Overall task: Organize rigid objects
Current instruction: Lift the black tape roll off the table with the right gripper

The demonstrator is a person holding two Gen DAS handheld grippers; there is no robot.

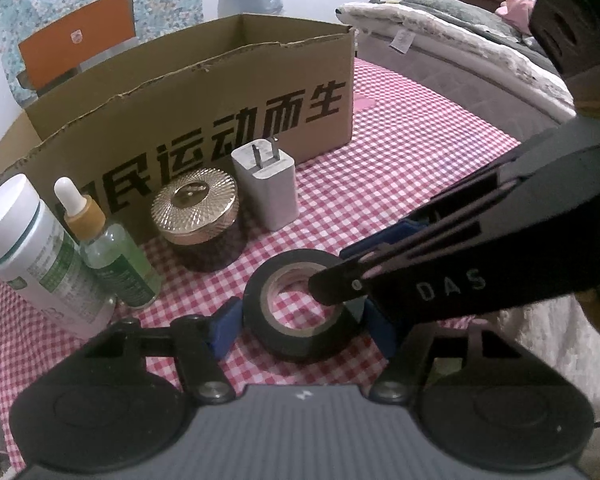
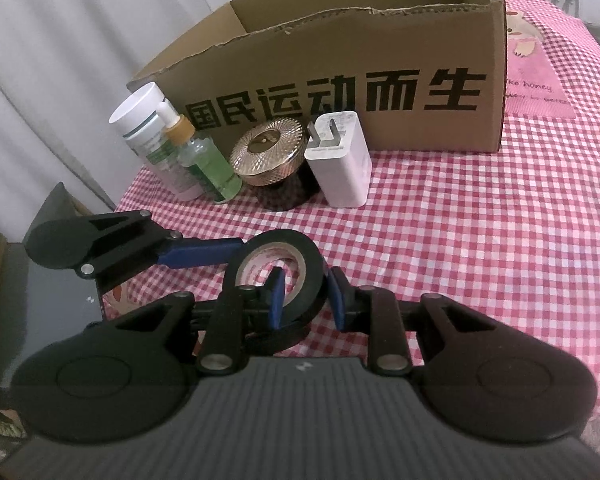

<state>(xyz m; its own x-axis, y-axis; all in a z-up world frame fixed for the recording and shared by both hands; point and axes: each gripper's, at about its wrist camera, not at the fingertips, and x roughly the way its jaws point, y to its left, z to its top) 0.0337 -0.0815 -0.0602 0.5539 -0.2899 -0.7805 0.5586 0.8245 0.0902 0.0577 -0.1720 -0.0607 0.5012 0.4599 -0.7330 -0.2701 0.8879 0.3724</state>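
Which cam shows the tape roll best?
Left wrist: the black tape roll lies near centre, its hole and rim open to view, only the right gripper overlapping one side. Right wrist shows it lower, partly hidden behind its own fingers.

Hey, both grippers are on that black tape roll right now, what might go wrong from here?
1. The right gripper has one finger inside the tape roll's hole and one outside, pinching only its wall; that narrow hold may let the roll swing or slip on lifting.
2. The left gripper straddles the same roll, so the two sets of fingers could knock together.
3. The charger and gold-lidded jar stand just behind; a sweep toward the cardboard box might topple them.
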